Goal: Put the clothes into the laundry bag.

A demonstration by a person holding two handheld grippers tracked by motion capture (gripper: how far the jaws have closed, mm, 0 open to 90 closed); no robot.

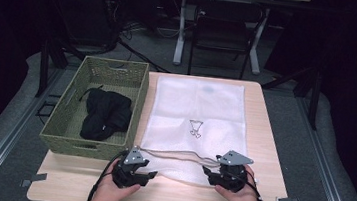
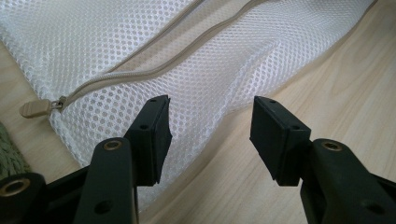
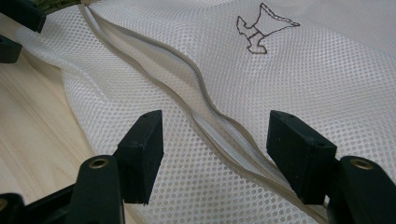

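Observation:
A white mesh laundry bag [image 1: 198, 107] with a small stitched emblem [image 3: 264, 28] lies flat on the wooden table [image 1: 265, 140]. Its beige zipper [image 3: 205, 100] runs along the near end and gapes partly open. The zipper pull [image 2: 35, 108] rests at the bag's left corner. My left gripper [image 1: 151, 174] is open at the bag's near-left edge, one jaw over the mesh [image 2: 140, 42] and one over bare wood. My right gripper [image 1: 207, 174] is open at the near-right, its jaws straddling the zipper over the mesh [image 3: 327, 70]. Neither holds anything.
A woven green basket [image 1: 115, 62] stands at the table's left, beside the bag, with a black garment [image 1: 107, 115] lying in it. Bare wood shows along the front edge and the right side. A chair [image 1: 226, 30] and a desk frame stand beyond the table.

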